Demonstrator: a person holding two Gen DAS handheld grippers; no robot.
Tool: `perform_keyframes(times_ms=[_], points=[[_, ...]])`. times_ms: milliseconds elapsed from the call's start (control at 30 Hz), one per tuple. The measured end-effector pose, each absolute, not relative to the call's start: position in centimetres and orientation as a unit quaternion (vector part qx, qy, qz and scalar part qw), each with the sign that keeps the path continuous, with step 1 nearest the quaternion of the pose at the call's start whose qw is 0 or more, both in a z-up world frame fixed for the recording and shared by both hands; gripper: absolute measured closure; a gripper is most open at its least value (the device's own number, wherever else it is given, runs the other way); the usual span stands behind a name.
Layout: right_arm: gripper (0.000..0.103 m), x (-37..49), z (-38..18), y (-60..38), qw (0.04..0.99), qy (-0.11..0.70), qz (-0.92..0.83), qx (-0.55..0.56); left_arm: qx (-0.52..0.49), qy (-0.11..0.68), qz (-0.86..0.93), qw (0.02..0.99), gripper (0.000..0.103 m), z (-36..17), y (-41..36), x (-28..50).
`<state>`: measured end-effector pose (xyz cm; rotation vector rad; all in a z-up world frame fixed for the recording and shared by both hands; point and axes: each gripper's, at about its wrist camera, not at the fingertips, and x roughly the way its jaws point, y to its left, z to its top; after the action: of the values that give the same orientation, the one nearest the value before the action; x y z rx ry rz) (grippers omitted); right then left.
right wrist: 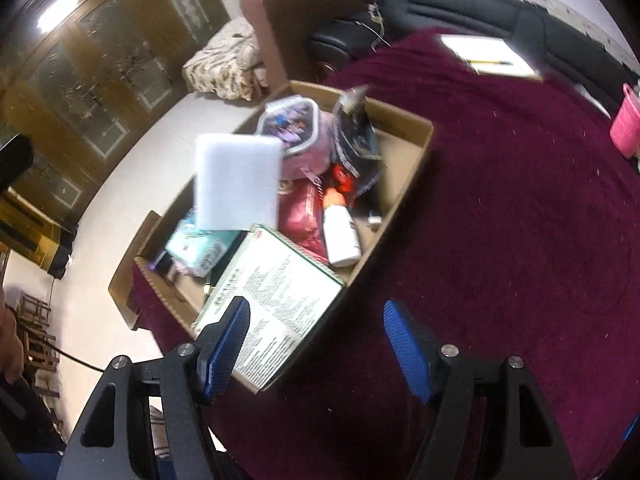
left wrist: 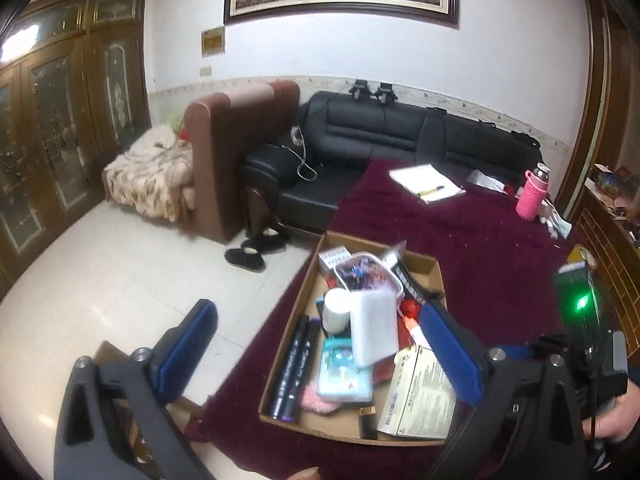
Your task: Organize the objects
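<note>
Left gripper (left wrist: 320, 332) is seen with jaws spread wide, nothing pinched. Right gripper (right wrist: 316, 336) likewise shown with jaws spread, nothing between them.

A white sponge (right wrist: 238, 182) is caught tilted and blurred above the cardboard box (right wrist: 420, 148), touching neither gripper; whether it rests on the contents cannot be told. In the left view the sponge (left wrist: 374, 328) is seen over the box middle, beside a white cup (left wrist: 336, 310).

The box (left wrist: 428, 268) is set on the maroon-covered surface (left wrist: 480, 248), near its edge. Inside are noted: two black markers (left wrist: 294, 368) along the left wall, a teal packet (left wrist: 344, 372), a printed carton (right wrist: 276, 304) at the near corner, a white bottle (right wrist: 340, 232), a pink pouch (right wrist: 300, 136).

Farther on the surface are a notepad with pen (left wrist: 426, 182) and a pink bottle (left wrist: 532, 194).
</note>
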<state>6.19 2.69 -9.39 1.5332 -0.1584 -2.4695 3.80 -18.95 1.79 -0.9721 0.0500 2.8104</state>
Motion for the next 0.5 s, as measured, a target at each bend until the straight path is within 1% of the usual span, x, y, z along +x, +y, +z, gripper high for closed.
perform_keyframes(times_ms=[67, 200, 267, 333, 400, 433, 500], points=[[0.028, 6.5, -8.3, 2.3, 0.120, -0.044, -0.851, 0.510, -0.333, 0.040, 0.939, 0.071, 0.000, 2.8, -18.3, 3.8], [0.028, 7.3, -6.0, 1.8, 0.139, -0.035, -0.866, 0.479, -0.330, 0.048, 0.941, 0.061, 0.000, 4.5, -17.5, 4.7], [0.026, 7.9, -4.8, 1.2, 0.146, -0.020, -0.875, 0.461, -0.313, 0.070, 0.945, 0.068, 0.000, 5.3, -16.9, 5.3], [0.024, 8.2, -4.0, 0.5, 0.156, -0.008, -0.881, 0.446, -0.299, 0.113, 0.947, 0.036, 0.000, 5.6, -16.3, 5.9], [0.023, 8.2, -3.9, 0.1, 0.167, -0.007, -0.881, 0.443, -0.272, 0.150, 0.950, -0.027, 0.000, 5.3, -15.9, 6.5], [0.023, 8.1, -4.1, -0.1, 0.171, -0.006, -0.878, 0.446, -0.276, 0.155, 0.947, -0.047, 0.000, 5.0, -16.1, 6.5], [0.023, 8.0, -4.4, -0.5, 0.178, -0.009, -0.872, 0.455, -0.288, 0.142, 0.946, -0.037, 0.000, 4.6, -16.6, 6.5]])
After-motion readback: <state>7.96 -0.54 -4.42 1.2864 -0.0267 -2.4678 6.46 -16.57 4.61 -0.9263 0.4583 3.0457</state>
